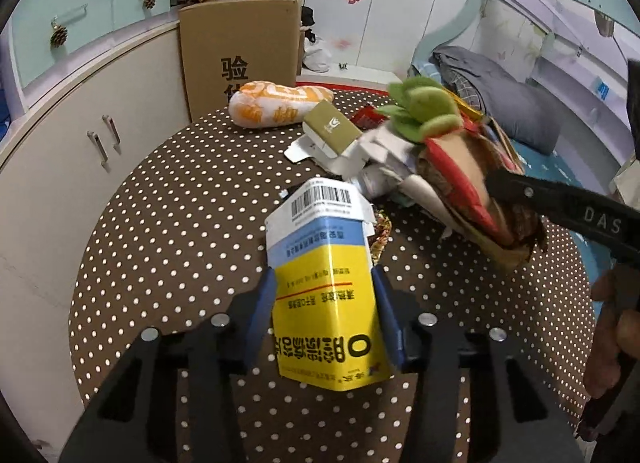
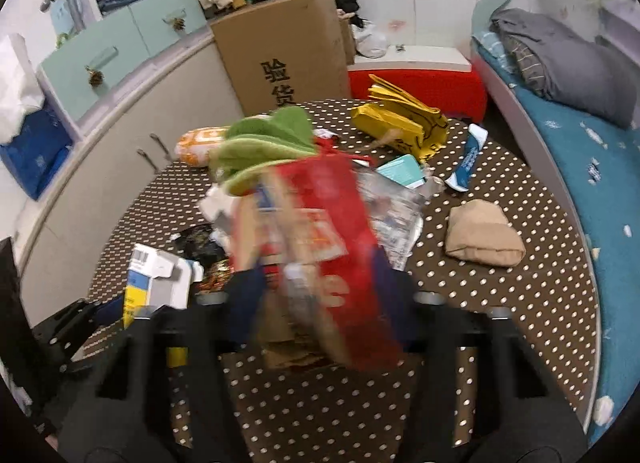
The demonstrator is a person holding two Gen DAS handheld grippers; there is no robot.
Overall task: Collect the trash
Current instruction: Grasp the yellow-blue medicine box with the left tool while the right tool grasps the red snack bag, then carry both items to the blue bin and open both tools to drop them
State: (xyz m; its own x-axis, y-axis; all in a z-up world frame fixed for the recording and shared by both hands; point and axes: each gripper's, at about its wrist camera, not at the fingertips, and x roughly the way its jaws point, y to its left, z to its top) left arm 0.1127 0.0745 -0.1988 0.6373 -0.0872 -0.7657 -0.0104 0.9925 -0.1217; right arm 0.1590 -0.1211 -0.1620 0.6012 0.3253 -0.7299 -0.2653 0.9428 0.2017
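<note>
My left gripper (image 1: 325,311) is shut on a yellow, blue and white carton (image 1: 320,263) with a barcode, held over the dotted brown table (image 1: 168,223). The carton also shows in the right wrist view (image 2: 156,283). My right gripper (image 2: 316,303) is shut on a red and brown paper bag (image 2: 320,255) with green felt leaves (image 2: 268,143) at its top; it is blurred by motion. In the left wrist view the same bag (image 1: 460,183) hangs at the right from the right gripper's black finger (image 1: 560,207). Crumpled white paper and an olive box (image 1: 332,127) lie behind the carton.
On the table lie an orange-white packet (image 1: 276,103), a yellow bag (image 2: 404,119), a blue sachet (image 2: 468,163), a tan folded pouch (image 2: 484,235), a teal card (image 2: 404,171) and clear wrappers. A tall cardboard box (image 2: 288,51) stands behind, cabinets left, a bed (image 2: 580,135) right.
</note>
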